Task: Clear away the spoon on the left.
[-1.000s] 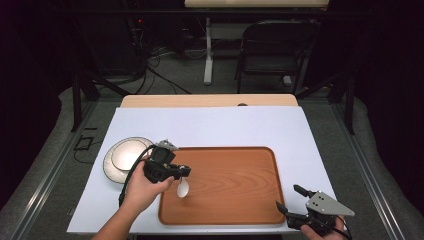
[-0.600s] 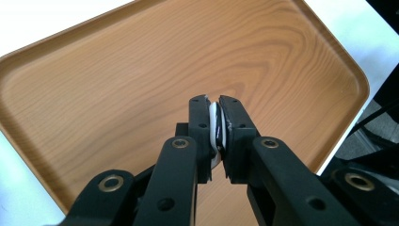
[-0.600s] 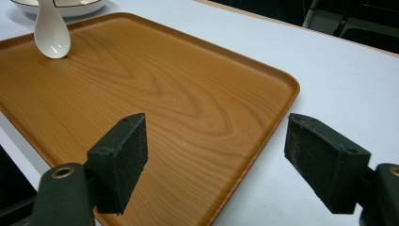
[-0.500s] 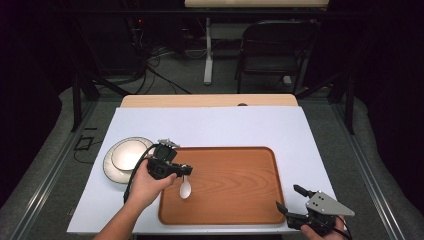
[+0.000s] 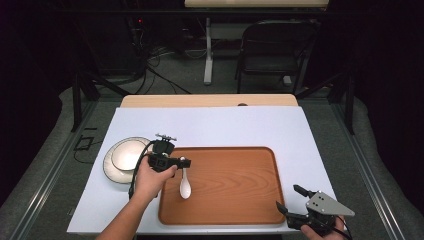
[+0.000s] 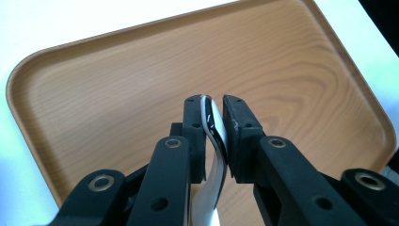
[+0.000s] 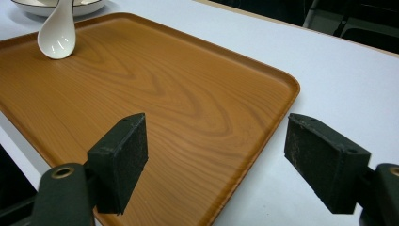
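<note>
Gripping a white ceramic spoon (image 5: 185,184) by its handle, the left gripper (image 5: 172,161) has carried it slightly rightward over the wooden tray (image 5: 240,210) in the last second, bowl hanging down at the tray's left side, likely about to be set down. The right gripper (image 5: 294,201) waits near the tray's right corner, jaws spread wide. A white bowl (image 5: 122,159) sits just left of the tray.

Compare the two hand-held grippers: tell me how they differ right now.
The left hand-held gripper has its jaws shut on the white spoon; the right hand-held gripper has its jaws wide open and holds nothing. The left sits over the wooden tray's left edge, beside the plate; the right sits off the tray's near right corner, above the white table. Both are black, two-jawed, and each held in a hand.
</note>
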The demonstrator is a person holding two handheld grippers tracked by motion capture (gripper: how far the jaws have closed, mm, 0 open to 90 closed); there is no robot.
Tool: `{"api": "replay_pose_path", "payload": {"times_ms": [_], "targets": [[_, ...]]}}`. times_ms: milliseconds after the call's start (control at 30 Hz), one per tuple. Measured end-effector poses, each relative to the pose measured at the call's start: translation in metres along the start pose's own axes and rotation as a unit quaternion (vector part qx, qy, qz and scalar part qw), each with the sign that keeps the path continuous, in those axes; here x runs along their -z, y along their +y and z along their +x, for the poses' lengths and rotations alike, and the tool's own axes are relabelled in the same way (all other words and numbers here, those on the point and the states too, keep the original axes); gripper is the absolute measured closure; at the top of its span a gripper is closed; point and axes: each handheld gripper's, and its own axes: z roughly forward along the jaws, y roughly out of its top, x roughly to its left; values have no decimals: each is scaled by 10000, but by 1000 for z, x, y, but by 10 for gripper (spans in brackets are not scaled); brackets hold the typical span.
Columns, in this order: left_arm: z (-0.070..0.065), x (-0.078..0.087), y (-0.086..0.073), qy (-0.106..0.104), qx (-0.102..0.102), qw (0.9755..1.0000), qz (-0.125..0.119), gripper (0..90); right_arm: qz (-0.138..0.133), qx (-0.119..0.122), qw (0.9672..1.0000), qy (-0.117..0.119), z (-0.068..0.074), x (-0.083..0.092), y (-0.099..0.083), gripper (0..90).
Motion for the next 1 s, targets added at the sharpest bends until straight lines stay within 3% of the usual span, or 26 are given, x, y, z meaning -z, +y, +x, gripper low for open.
{"api": "replay_pose_path", "payload": {"times_ms": [400, 867, 1000], "targets": [[17, -14, 2, 9, 474, 9988, -102, 778, 2, 5, 10000, 11, 0, 0, 0, 214], [30, -23, 0, 73, 772, 9969, -122, 747, 11, -1, 10000, 28, 0, 0, 0, 214], [33, -25, 0, 90, 761, 9970, -77, 743, 11, -10, 10000, 33, -1, -1, 0, 214]]}}
